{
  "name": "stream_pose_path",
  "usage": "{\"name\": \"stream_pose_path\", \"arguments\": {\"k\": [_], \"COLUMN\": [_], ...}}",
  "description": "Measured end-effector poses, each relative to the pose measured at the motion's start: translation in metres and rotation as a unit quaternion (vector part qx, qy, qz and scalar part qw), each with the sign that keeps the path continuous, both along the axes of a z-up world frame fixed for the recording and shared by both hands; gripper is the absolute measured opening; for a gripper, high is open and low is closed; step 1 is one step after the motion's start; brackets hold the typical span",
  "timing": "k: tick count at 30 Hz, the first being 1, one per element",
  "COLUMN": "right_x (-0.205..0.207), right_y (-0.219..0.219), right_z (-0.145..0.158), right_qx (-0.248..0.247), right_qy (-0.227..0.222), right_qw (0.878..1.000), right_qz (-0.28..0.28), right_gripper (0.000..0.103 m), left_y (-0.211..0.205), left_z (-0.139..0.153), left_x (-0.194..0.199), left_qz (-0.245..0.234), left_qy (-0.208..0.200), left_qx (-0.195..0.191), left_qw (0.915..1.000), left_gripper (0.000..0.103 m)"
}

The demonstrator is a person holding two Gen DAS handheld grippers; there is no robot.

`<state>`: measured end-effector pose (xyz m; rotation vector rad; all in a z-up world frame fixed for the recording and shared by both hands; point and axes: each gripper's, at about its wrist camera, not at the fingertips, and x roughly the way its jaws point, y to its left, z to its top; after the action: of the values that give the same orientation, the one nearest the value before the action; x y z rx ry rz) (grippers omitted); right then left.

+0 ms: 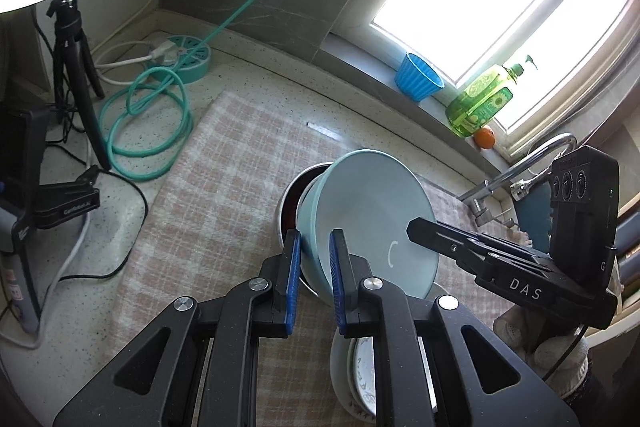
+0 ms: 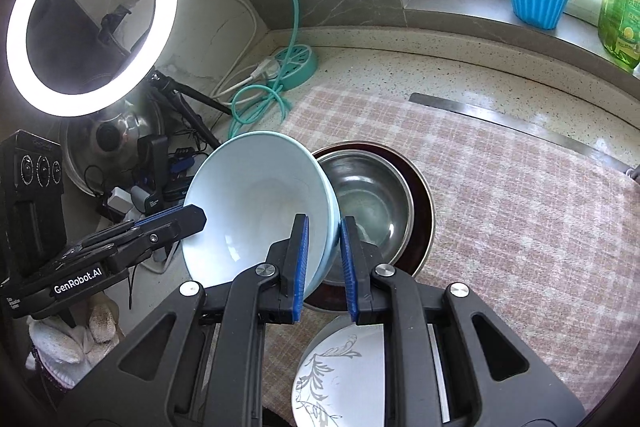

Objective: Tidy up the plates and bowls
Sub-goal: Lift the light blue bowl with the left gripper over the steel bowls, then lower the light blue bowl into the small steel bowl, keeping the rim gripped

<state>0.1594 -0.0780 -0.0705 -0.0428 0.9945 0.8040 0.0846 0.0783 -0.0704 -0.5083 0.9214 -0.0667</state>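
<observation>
Item: left gripper [image 1: 314, 269], nearest the lens, jaws clenched on the near rim of the blue bowl [image 1: 372, 211].
Item: right gripper [image 2: 324, 259], jaws likewise clenched on the opposite rim of the same bowl; each gripper shows in the other's view, so this is a two-handed carry.
Blue bowl: pale blue, glossy, empty, plain inside; held tilted and clear of the cloth [image 2: 500, 195], just above and partly overlapping the steel bowl [image 2: 372, 199].
Steel bowl: sits nested in a dark-rimmed dish on the checked cloth, directly behind the blue bowl.
White plate [image 2: 340, 371]: grey leaf pattern, on the cloth nearer the cameras than the steel bowl, partly hidden under the grippers.
Step, as judged: the blue bowl is in transit, not yet placed.
Next move calls for: levelling the bowl, both hands lowering together over a stack, then releasing both rims evenly.
</observation>
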Motion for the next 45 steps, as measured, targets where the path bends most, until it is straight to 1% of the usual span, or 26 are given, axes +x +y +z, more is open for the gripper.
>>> {"name": "stream_pose_path", "arguments": {"k": [7, 16, 27, 33, 36, 42, 45], "right_x": [0.02, 0.034, 0.036, 0.037, 0.037, 0.033, 0.031], "right_y": [-0.01, -0.009, -0.005, -0.006, -0.005, -0.008, -0.01], "right_z": [-0.013, -0.027, -0.035, -0.038, -0.039, -0.037, -0.036], "right_qx": [-0.011, -0.018, -0.024, -0.027, -0.028, -0.027, -0.028], "right_qy": [0.011, 0.024, 0.036, 0.041, 0.042, 0.034, 0.031], "right_qw": [1.0, 0.999, 0.999, 0.999, 0.999, 0.999, 0.999], "right_qz": [-0.022, -0.026, -0.022, -0.021, -0.02, -0.022, -0.023], "right_gripper": [0.017, 0.016, 0.017, 0.017, 0.021, 0.021, 0.024], "left_y": [-0.012, -0.017, -0.015, -0.016, -0.016, -0.017, -0.016], "left_z": [-0.014, -0.024, -0.033, -0.034, -0.034, -0.035, -0.035], "left_x": [0.023, 0.036, 0.04, 0.041, 0.041, 0.038, 0.035], "left_qz": [-0.016, -0.023, -0.022, -0.02, -0.019, -0.015, -0.014], "left_qy": [0.02, 0.042, 0.059, 0.061, 0.061, 0.061, 0.061], "left_qx": [-0.001, 0.004, 0.002, 0.002, 0.005, 0.008, 0.009], "left_qw": [0.9997, 0.9989, 0.998, 0.9979, 0.998, 0.998, 0.998], "left_gripper": [0.012, 0.012, 0.012, 0.012, 0.012, 0.012, 0.012]}}
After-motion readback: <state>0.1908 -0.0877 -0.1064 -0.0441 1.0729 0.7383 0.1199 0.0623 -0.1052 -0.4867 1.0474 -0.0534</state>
